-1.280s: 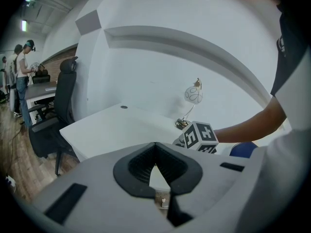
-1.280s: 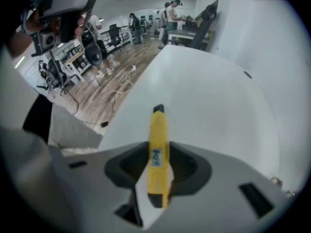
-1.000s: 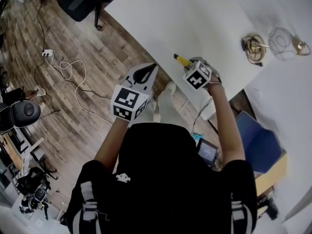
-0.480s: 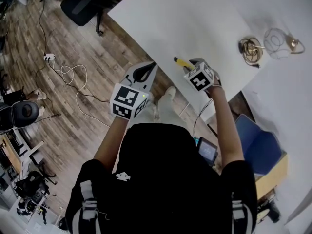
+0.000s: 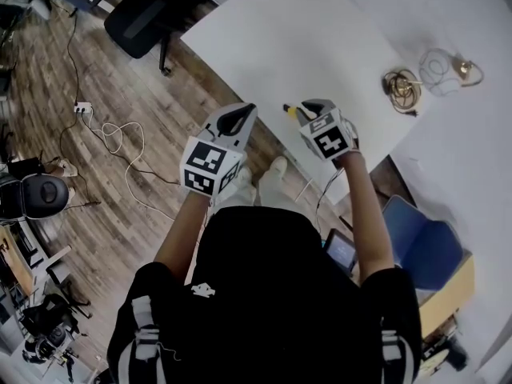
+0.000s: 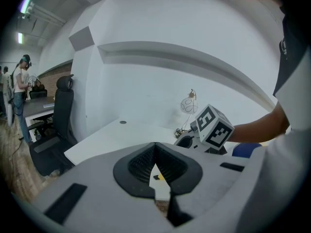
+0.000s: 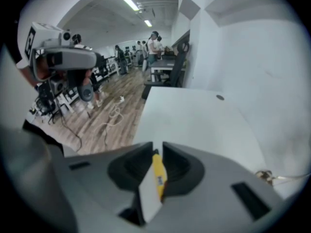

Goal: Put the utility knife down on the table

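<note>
Right tool has lifted off the counter, jaws just narrowing on nothing; utility knife lies released, task seemingly done; left tool clenched.

Left gripper aloft, fingers together

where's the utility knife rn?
Head view: the utility knife lies on the white table at the edge nearest the person, just left of the right hand-held gripper; the right gripper view shows it below the parted jaws.
</note>
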A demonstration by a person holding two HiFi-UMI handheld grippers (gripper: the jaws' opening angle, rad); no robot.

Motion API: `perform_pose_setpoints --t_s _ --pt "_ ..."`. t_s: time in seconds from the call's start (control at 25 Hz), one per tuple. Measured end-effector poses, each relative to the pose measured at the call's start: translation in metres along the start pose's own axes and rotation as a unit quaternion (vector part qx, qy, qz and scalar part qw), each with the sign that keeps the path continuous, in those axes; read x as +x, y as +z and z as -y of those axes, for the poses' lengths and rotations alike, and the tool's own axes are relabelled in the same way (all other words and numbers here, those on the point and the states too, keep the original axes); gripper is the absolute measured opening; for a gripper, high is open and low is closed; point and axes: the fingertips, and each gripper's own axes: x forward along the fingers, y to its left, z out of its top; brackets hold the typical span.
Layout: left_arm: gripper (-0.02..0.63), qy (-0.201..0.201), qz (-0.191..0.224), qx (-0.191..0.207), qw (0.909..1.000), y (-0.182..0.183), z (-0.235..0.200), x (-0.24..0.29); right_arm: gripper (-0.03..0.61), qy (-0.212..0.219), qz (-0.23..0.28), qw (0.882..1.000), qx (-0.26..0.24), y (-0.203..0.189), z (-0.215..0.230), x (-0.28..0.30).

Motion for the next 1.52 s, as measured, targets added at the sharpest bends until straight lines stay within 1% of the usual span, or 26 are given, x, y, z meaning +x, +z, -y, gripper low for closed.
perform_pose_setpoints --t_s 0.08,0.2,0.36,0.52,0.72,0.92,1.12,1.4,1.52 --pt "0.017 0.0 0.003 0.004 1.0 0.003 0.002 -0.003 0.06 -0.016 0.022 1.0 -0.001 0.009 0.001 -0.011" --pt "0.017 0.0 0.011 0.011 0.9999 0.011 0.003 -0.008 0.051 -0.036 0.048 0.998 0.002 0.021 0.001 -0.026" --pt "0.017 0.0 0.028 0.024 0.9993 0.024 0.004 -0.013 0.044 -0.047 0.082 0.996 0.005 0.04 -0.005 -0.049" --pt "0.017 0.002 0.044 0.037 0.9983 0.04 0.004 -0.019 0.04 -0.068 0.133 0.989 -0.001 0.066 -0.007 -0.081" --pt "0.017 0.007 0.068 0.057 0.996 0.063 0.004 -0.028 0.035 -0.098 0.205 0.974 0.003 0.098 -0.008 -0.123" --pt "0.017 0.01 0.092 0.067 0.9935 0.084 0.006 -0.037 0.035 -0.123 0.265 0.956 0.024 0.117 -0.005 -0.162" --pt "0.017 0.016 0.122 0.082 0.9889 0.108 0.007 -0.052 0.034 -0.14 0.305 0.941 0.037 0.13 -0.001 -0.193" --pt "0.017 0.032 0.158 0.119 0.9798 0.154 0.013 -0.08 0.034 -0.156 0.359 0.919 0.037 0.158 -0.004 -0.238" --pt "0.017 0.032 0.18 0.13 0.9746 0.174 0.017 -0.092 0.034 -0.162 0.378 0.911 0.035 0.168 -0.007 -0.253"
